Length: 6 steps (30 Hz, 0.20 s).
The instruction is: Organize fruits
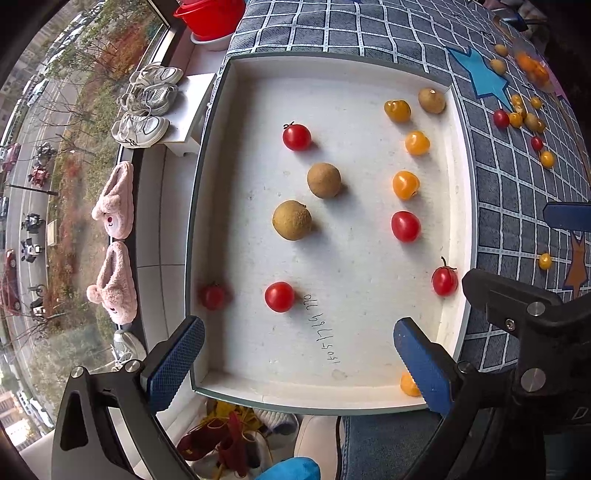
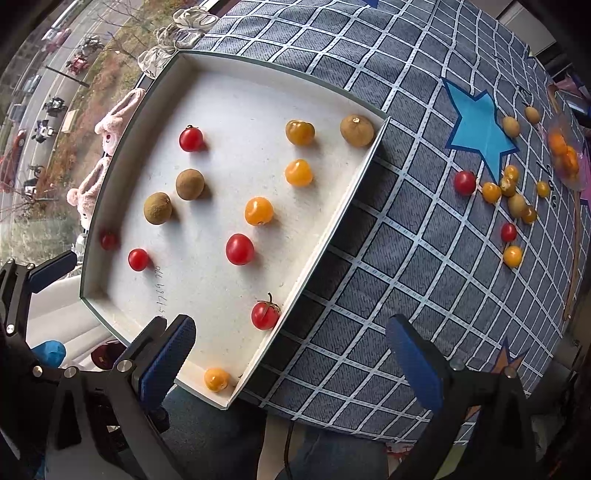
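Observation:
A shallow white tray point(image 1: 456, 221) point(image 2: 325, 236) lies on the checked cloth and holds red cherry tomatoes point(image 1: 296, 137), orange tomatoes point(image 1: 405, 184) and brown longans point(image 1: 291, 220). One orange tomato point(image 2: 217, 379) sits in the tray's near corner, and a stemmed red tomato point(image 2: 264, 314) rests against its right wall. More loose fruit point(image 2: 509, 192) is scattered on the cloth to the right. My left gripper point(image 1: 299, 365) hangs open over the tray's near edge, with nothing between its fingers. My right gripper point(image 2: 291, 363) is open above the tray's near right corner, also holding nothing.
The tray overhangs the table's left edge. A clear bag of orange fruit point(image 2: 563, 155) lies at the far right. Blue star patches point(image 2: 480, 129) mark the cloth. Beyond the left edge are pink slippers point(image 1: 112, 206), white sneakers point(image 1: 147, 107), a red basin point(image 1: 210, 16) and a window.

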{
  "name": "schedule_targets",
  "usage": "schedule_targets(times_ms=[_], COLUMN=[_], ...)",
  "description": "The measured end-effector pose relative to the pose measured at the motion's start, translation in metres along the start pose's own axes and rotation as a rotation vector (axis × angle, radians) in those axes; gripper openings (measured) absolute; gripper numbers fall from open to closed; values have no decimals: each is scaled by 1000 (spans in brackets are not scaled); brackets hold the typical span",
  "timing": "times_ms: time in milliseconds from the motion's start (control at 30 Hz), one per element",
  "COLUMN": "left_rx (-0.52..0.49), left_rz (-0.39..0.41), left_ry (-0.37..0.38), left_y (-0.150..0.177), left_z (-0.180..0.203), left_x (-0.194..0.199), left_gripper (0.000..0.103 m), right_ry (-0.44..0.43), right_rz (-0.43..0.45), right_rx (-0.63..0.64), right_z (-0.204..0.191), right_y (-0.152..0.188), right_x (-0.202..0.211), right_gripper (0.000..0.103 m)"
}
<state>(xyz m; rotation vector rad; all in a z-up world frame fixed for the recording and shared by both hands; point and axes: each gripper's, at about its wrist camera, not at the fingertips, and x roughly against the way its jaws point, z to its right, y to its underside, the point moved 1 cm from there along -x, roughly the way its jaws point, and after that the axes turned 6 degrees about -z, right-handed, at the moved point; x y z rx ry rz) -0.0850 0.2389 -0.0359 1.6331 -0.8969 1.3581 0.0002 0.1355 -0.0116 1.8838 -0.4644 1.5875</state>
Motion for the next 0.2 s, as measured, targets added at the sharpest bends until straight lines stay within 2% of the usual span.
schedule_targets(times_ms=[100,200], left_rx=[-3,-17], left_rz=[32,30], left_ry=[10,11], left_y=[0,0], left_z=[1,5], left_x=[4,5], left_gripper=[103,103], right_ry=[-3,-6], right_rz=[-1,-3], right_rx=[-4,-6], right_z=[1,2], right_y=[0,0], right_x=[-1,-2], right_gripper=[103,103])
